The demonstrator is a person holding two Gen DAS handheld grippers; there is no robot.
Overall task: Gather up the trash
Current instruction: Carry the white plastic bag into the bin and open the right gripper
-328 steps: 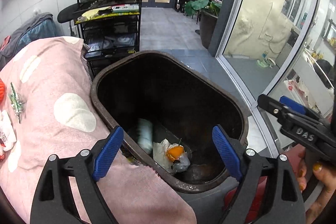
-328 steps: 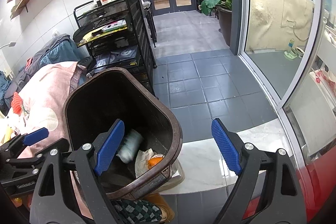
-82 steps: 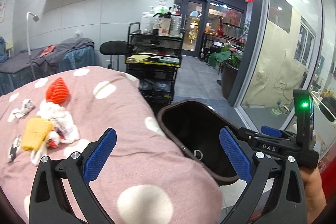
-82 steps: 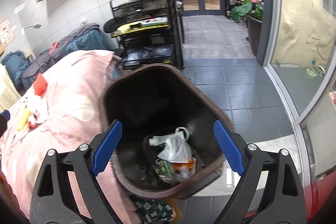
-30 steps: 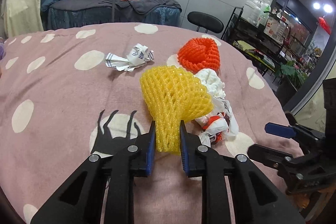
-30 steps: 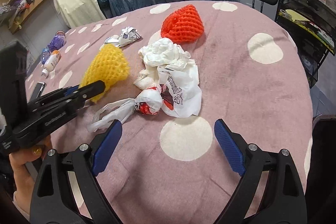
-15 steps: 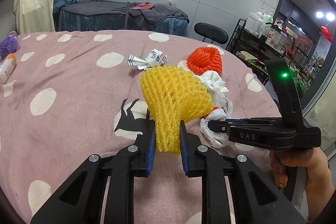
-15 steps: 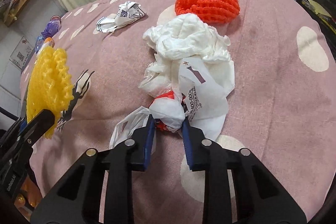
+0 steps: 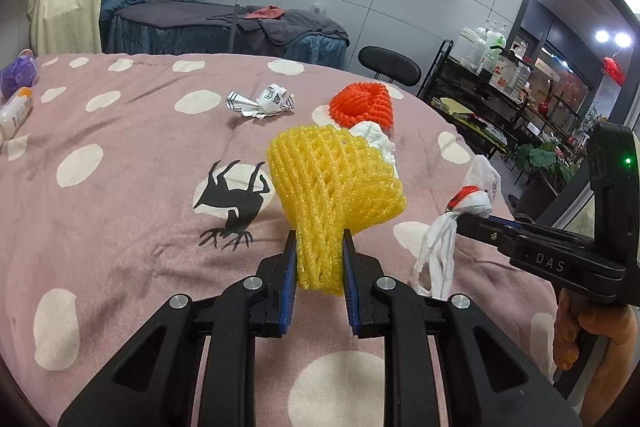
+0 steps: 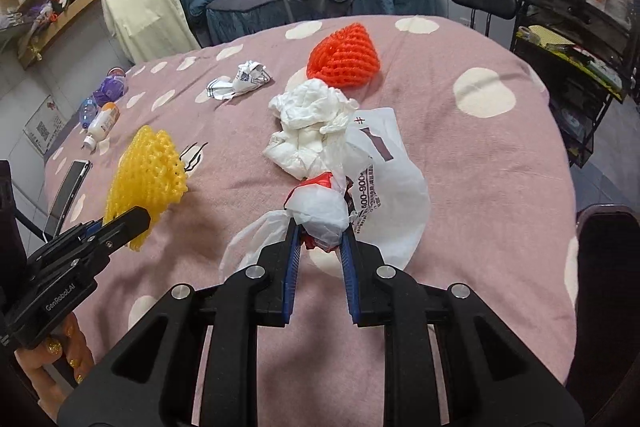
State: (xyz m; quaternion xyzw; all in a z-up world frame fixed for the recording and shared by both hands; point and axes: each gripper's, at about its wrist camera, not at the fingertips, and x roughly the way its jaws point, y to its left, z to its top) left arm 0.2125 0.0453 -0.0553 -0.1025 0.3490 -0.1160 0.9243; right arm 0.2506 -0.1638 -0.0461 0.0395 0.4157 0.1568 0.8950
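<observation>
Since half a second ago, both catches have risen off the pink dotted cloth point(image 10: 480, 163): left gripper point(image 9: 319, 259) pinches the yellow foam net point(image 9: 332, 179); right gripper point(image 10: 319, 247) pinches the knotted white bag point(image 10: 320, 213), lifted above the remaining wrappers.

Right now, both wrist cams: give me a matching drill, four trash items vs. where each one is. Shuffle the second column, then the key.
Items
1. yellow foam net
2. knotted white bag with red
3. orange foam net
4. crumpled printed wrapper

Places
A. lying alone on the polka-dot cloth, beyond the spider print
B. clamped in the right gripper
C. clamped in the left gripper
D. on the cloth just behind the white tissue wad

Pairs: 1-C, 2-B, 3-D, 4-A
</observation>
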